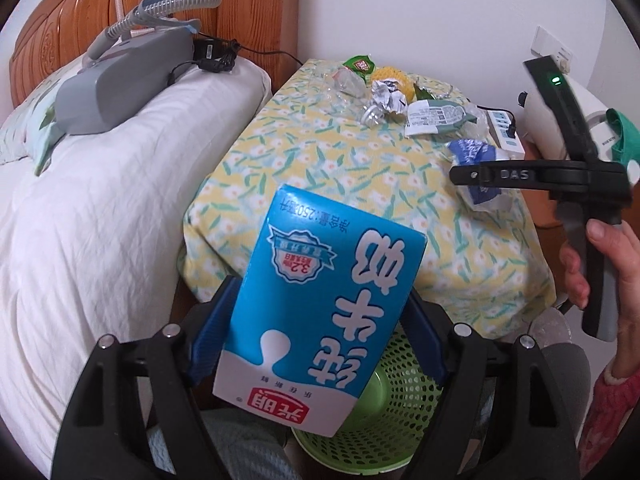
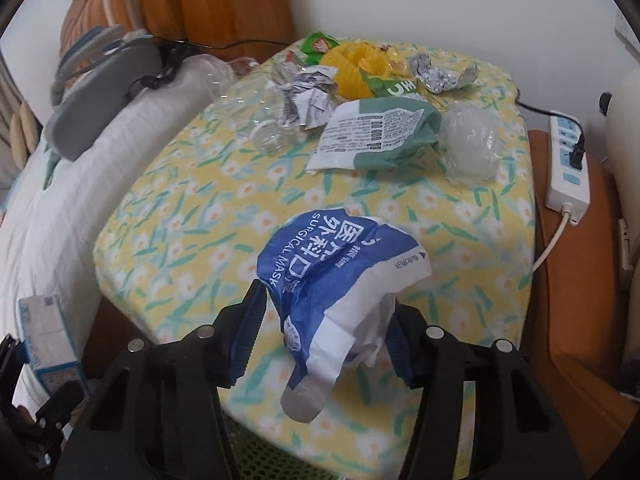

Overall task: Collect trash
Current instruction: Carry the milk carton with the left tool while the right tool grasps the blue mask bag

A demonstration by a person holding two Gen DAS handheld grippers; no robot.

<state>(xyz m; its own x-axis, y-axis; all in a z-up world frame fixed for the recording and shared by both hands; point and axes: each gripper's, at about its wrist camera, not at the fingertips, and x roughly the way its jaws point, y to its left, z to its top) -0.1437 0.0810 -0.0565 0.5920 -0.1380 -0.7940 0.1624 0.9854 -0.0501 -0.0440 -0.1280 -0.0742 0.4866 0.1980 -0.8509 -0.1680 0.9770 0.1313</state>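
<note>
**Two items in hand, most trash uncollected**

The milk carton [image 1: 320, 292] is gripped in the left gripper [image 1: 320, 320] jaws above the green basket [image 1: 396, 412]. The mask wrapper [image 2: 340, 280] is clamped by the right gripper [image 2: 324, 332]. Bottle [image 2: 256, 120], foil [image 2: 440, 74] and wrappers [image 2: 376, 132] are left on the desk [image 2: 180, 216].

Soft even indoor light, slight blur, fisheye-bent dark corners.

Grey machine [image 1: 120, 84] with ribbed hose [image 1: 180, 2] on white pillow [image 1: 120, 200]; power strip [image 2: 568, 160] beside floral-clothed table [image 2: 200, 216].
</note>
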